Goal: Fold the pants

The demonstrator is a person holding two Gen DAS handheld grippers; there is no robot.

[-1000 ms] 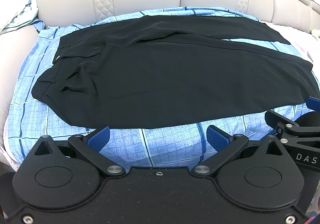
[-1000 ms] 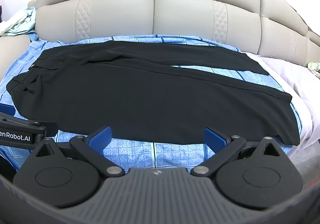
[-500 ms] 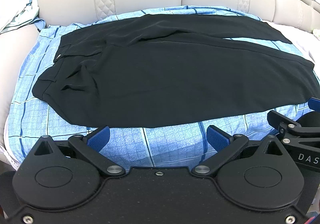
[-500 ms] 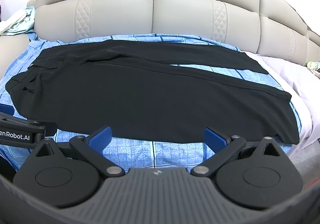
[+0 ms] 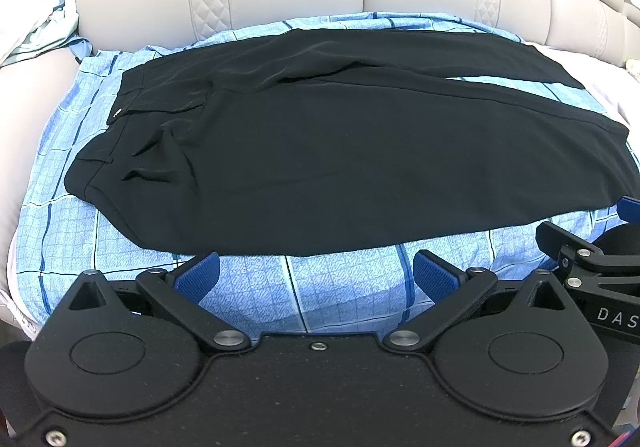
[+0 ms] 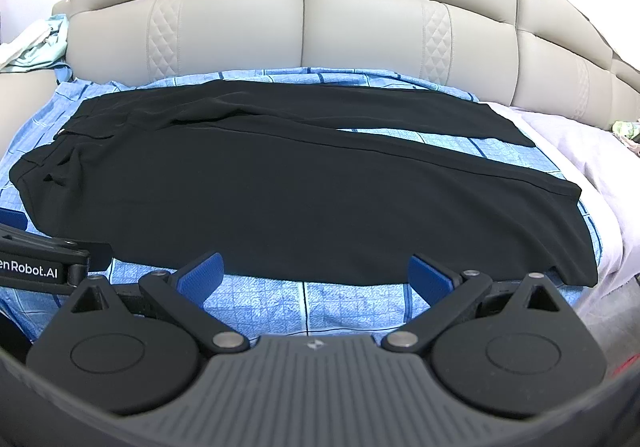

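Observation:
Black pants lie spread flat on a blue checked sheet, waistband at the left, two legs running to the right; they also show in the right wrist view. My left gripper is open and empty, just short of the pants' near edge. My right gripper is open and empty, just short of the near edge further right. Part of the right gripper shows at the right of the left wrist view. Part of the left gripper shows at the left of the right wrist view.
A padded beige headboard stands behind the bed. Light crumpled cloth lies at the far left corner. A pale lilac sheet covers the bed right of the blue one. The leg hems end near the right side.
Both views have shifted slightly; the pants sit a little lower in the frames. Both grippers stay open and the pants have not moved.

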